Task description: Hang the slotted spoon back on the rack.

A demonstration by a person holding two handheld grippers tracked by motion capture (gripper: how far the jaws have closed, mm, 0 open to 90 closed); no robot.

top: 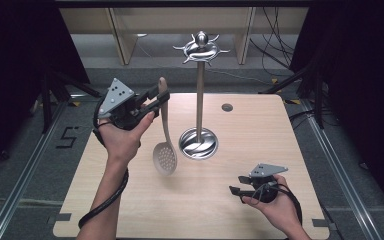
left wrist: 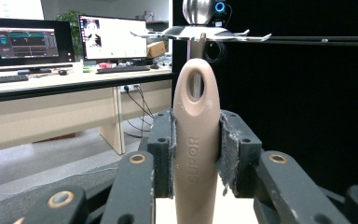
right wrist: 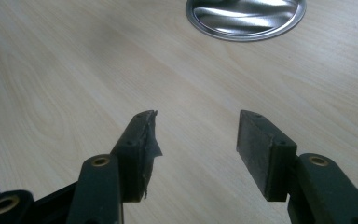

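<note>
A beige slotted spoon [top: 164, 145] hangs bowl-down above the table's left half, its handle [left wrist: 196, 140] clamped between the pads of my left gripper [top: 159, 100]. The handle's top has an oval hanging hole, and it points toward the hooks of a tall steel utensil stand [top: 199, 85] at the table's middle. That stand's hook crown [left wrist: 200, 32] sits just above and behind the handle tip in the left gripper view. My right gripper [top: 236, 191] rests low near the front right of the table, jaws apart and empty [right wrist: 196, 140].
The stand's round steel base [right wrist: 247, 16] lies ahead of the right gripper. The wooden table [top: 260, 135] has a small round grommet [top: 227, 107] at the back. Desks with monitors [left wrist: 112, 37] stand beyond. Cables trail from both grippers.
</note>
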